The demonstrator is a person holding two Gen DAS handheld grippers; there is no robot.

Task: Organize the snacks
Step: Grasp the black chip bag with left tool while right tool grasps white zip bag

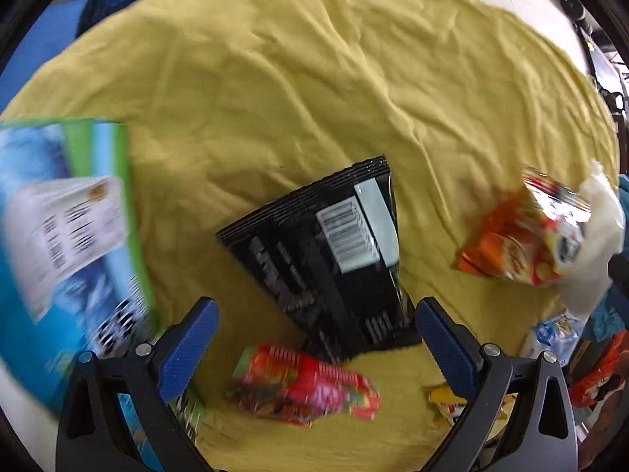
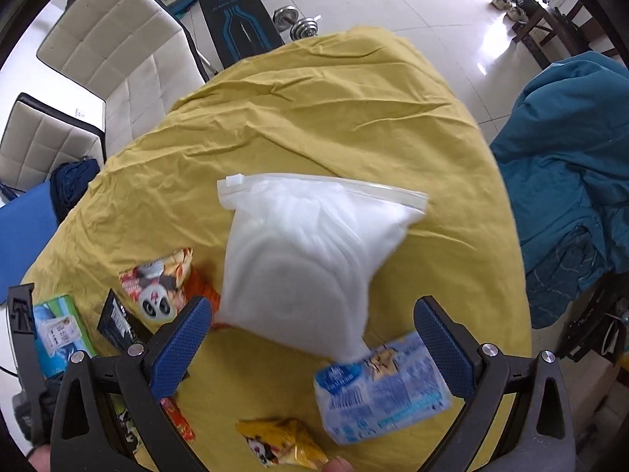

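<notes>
Left gripper (image 1: 316, 340): jaws apart, nothing between them, hovering over the yellow cloth (image 1: 314, 78). Closest to it, a red and pink snack pouch (image 1: 302, 391) lying flat, blurred. Just past that, touching its upper edge, a black packet (image 1: 326, 259), back side up, white barcode label, crimped seal at the top. Yellow wrapper (image 1: 444, 403) peeks out behind the right finger (image 1: 446, 344). Big blue and green box (image 1: 59, 236) at the left, tilted, white label with barcodes, motion-blurred. Further right, an orange packet (image 1: 499, 251) with a red and white panda-print pouch (image 1: 558, 216) overlapping it.

Right gripper (image 2: 312, 344): jaws apart too, clamped on nothing. Nearest: yellow snack pouch (image 2: 281, 446) at the bottom edge, a fingertip (image 2: 338, 464) beside it. Then a blue and white packet (image 2: 383, 389), tilted, just inside the right finger. Beyond, a frosted white zip bag (image 2: 310, 259), slider seal along the top, bulging, contents not readable; can't tell if it's resting on the cloth or in the air. Its lower corner meets the blue packet

Far: white padded chairs (image 2: 110, 47), dumbbells (image 2: 297, 21), teal fabric (image 2: 570, 157)
</notes>
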